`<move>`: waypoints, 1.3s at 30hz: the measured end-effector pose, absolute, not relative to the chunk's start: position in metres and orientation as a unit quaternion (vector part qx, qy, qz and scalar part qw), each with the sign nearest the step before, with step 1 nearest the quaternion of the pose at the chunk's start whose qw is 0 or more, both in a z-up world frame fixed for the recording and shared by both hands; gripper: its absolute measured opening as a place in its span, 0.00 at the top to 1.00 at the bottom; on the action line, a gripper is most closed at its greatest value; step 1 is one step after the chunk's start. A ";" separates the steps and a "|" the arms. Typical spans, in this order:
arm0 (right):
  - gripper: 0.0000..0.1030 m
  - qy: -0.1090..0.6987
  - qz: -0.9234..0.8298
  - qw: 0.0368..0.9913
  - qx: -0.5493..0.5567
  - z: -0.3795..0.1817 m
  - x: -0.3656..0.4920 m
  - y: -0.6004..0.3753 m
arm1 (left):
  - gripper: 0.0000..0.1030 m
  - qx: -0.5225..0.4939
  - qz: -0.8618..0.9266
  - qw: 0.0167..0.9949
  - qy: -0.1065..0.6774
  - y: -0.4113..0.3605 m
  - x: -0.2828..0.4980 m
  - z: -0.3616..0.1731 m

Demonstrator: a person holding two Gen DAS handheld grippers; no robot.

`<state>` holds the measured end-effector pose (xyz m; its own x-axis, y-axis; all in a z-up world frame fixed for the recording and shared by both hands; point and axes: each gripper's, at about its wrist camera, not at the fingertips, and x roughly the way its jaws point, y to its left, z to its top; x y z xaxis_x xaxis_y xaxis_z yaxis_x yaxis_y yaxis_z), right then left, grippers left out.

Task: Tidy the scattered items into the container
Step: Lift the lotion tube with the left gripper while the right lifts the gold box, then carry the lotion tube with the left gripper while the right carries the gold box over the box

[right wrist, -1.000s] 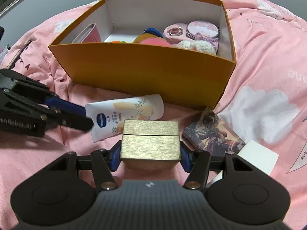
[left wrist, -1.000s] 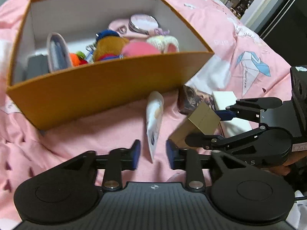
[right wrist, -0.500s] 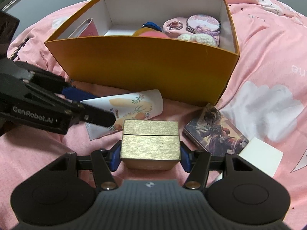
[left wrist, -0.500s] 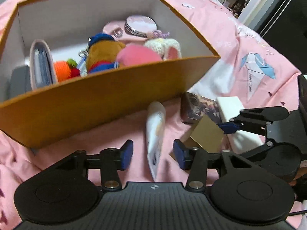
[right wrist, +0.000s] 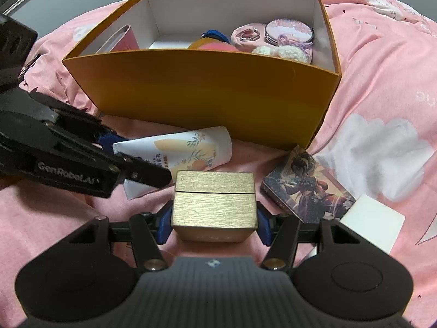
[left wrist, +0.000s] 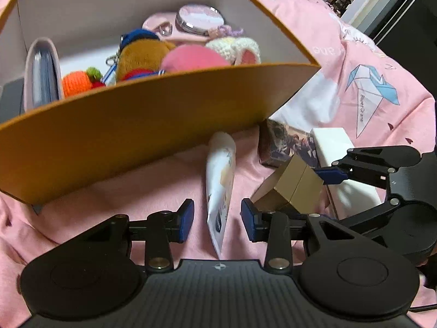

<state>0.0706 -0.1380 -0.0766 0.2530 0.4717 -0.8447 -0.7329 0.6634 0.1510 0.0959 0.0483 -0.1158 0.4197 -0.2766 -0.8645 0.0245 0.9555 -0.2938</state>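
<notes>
A white hand-cream tube [left wrist: 220,175] lies on the pink bedspread in front of the orange box [left wrist: 153,125]. My left gripper [left wrist: 217,220] straddles the tube's flat end; its jaws are closing, with a gap still showing on each side of the tube. In the right wrist view that gripper [right wrist: 131,157] comes in from the left over the tube [right wrist: 191,150]. My right gripper [right wrist: 214,218] is shut on a small gold box [right wrist: 214,199], held just above the bedspread, near the orange box's [right wrist: 207,93] front wall.
A picture-printed card box [right wrist: 308,188] and a white block [right wrist: 371,221] lie on the bedspread to the right. The orange box holds plush toys [left wrist: 142,57], a round compact [left wrist: 199,20], crocheted pieces and a pink pouch. The two grippers are close together.
The left gripper has come forward and down over the tube's flat end; its jaws widened, then narrowed. The right gripper and the gold box have not moved.
</notes>
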 end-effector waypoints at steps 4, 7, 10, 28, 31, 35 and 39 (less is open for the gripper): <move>0.39 0.477 0.383 0.779 -0.140 -0.078 0.070 -0.139 | 0.68 -0.119 -0.090 0.833 0.533 0.047 0.095 -0.118; 0.38 0.481 0.380 0.777 -0.143 -0.080 0.070 -0.139 | 0.70 -0.118 -0.089 0.834 0.532 0.047 0.094 -0.117; 0.38 0.485 0.378 0.775 -0.145 -0.082 0.069 -0.140 | 0.71 -0.114 -0.089 0.836 0.529 0.046 0.094 -0.118; 0.39 0.456 0.371 0.796 -0.145 -0.062 0.064 -0.144 | 0.93 -0.096 -0.091 0.860 0.494 0.044 0.082 -0.097; 0.39 0.453 0.371 0.797 -0.147 -0.060 0.064 -0.144 | 0.93 -0.090 -0.093 0.865 0.486 0.044 0.080 -0.092; 0.39 0.448 0.372 0.801 -0.141 -0.057 0.065 -0.145 | 0.93 -0.091 -0.090 0.870 0.476 0.047 0.076 -0.083; 0.39 0.443 0.381 0.802 -0.127 -0.052 0.067 -0.147 | 0.94 -0.096 -0.083 0.877 0.463 0.054 0.068 -0.067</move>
